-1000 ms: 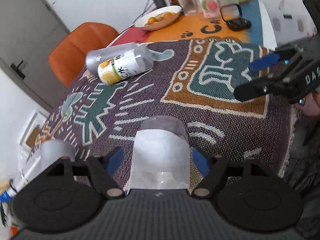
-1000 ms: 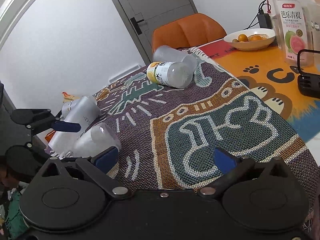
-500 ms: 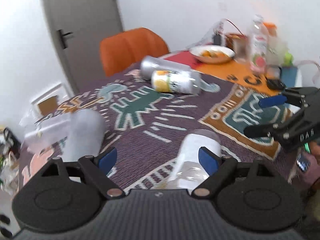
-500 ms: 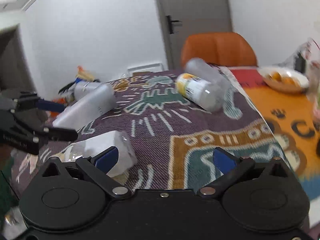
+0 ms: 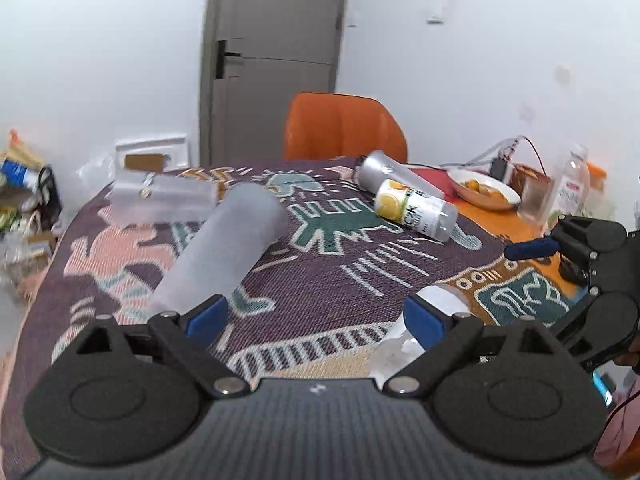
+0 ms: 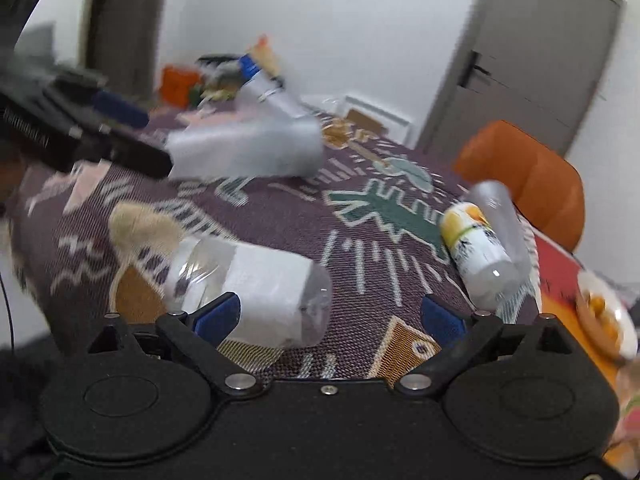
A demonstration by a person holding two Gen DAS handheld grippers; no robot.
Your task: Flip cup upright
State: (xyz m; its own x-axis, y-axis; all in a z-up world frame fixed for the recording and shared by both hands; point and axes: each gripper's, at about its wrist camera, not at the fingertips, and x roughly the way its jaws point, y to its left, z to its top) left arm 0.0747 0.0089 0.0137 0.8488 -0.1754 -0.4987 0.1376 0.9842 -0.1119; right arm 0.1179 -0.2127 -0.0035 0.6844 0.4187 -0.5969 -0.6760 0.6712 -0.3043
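Both wrist views face the patterned cloth [image 5: 304, 280] closely.

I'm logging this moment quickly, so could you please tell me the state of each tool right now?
Left tool: open, holding nothing.
Right tool: open, holding nothing.

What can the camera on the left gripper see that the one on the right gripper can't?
Only the left view shows the juice bottle standing behind the fruit bowl, and the open right gripper. Only the right view shows the open left gripper and the orange box on the floor. Both show the frosted cup lying on its side, the lemon-label cup, the orange chair and the grey door.
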